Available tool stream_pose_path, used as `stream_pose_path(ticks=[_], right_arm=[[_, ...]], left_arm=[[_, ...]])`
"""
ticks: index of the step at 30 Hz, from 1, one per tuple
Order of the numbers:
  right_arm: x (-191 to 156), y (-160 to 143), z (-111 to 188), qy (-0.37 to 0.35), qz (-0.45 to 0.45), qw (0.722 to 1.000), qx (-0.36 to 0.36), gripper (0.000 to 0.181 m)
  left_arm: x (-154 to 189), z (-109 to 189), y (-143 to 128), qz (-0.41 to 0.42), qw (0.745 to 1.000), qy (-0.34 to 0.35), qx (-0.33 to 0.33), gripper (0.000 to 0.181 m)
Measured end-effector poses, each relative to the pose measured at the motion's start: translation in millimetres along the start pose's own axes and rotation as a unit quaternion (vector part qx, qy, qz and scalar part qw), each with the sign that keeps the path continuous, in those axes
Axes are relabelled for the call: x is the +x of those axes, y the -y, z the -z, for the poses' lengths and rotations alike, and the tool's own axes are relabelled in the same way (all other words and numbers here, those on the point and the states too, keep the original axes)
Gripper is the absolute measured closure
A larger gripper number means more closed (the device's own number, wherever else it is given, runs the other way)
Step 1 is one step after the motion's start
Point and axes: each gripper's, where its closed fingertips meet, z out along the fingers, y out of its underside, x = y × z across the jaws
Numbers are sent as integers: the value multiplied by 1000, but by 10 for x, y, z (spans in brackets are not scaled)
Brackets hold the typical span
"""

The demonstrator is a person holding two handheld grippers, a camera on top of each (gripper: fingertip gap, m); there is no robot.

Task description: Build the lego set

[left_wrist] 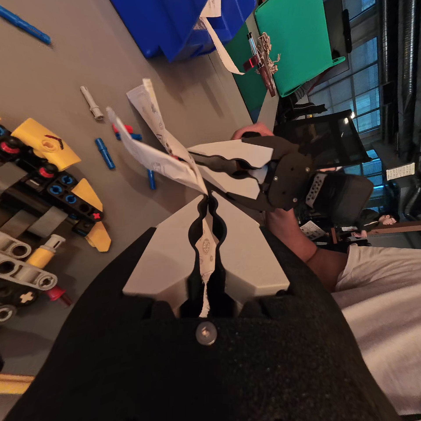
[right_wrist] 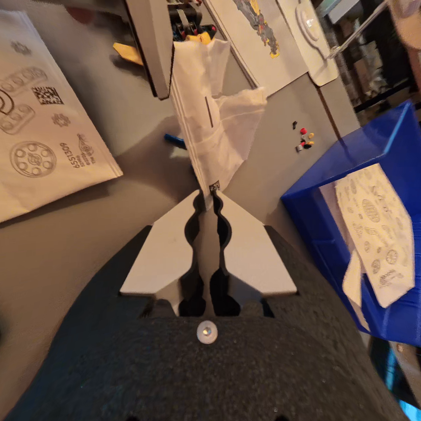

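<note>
Grey tabletop [left_wrist: 68,68] is a mess of loose pins, with the half-built yellow and black model [left_wrist: 52,182] off to one side. Both my tongs are clamped on the same white paper bag [left_wrist: 164,159], held up over the table: left gripper [left_wrist: 207,198] pinching one edge, right gripper [right_wrist: 208,193] the other. Blue bin [right_wrist: 341,227] sits near the right one.

Lighting: dim, warm indoor; bluish daylight at windows [left_wrist: 364,95]. Soft shadows on surface [left_wrist: 68,75]. Fisheye bending at edges. Motion blur throughout, heavier in right view.
</note>
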Motion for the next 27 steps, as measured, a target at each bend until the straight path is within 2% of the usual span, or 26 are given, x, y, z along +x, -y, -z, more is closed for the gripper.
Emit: stream_pose_path(ticks=[4, 8, 11, 13, 17, 20, 23, 25, 27], right_arm=[[88, 16, 94, -34, 42, 998, -16, 181], [152, -17, 157, 13, 39, 997, -64, 181], [232, -42, 183, 38, 48, 994, -86, 181], [271, -42, 213, 65, 52, 991, -105, 181], [370, 58, 290, 123, 61, 981, -140, 181], [420, 106, 303, 170, 69, 967, -178, 181], [463, 138, 271, 202, 79, 954, -208, 181], [456, 152, 267, 228, 75, 944, -226, 181], [492, 189, 274, 243, 72, 937, -239, 181]], left_arm=[[-108, 14, 36, -16, 999, 34, 4, 181], [-149, -32, 52, -81, 994, 77, -14, 177], [-174, 2, 109, -146, 982, 122, -16, 162], [-174, 56, 124, -183, 972, 144, -16, 157], [-156, 219, 212, -277, 943, 183, 0, 157], [-146, 327, 422, -371, 903, 219, 9, 157], [-163, 334, 550, -438, 869, 230, -19, 156], [-176, 319, 588, -453, 862, 224, -38, 156], [-139, 281, 613, -458, 865, 201, -42, 157]])
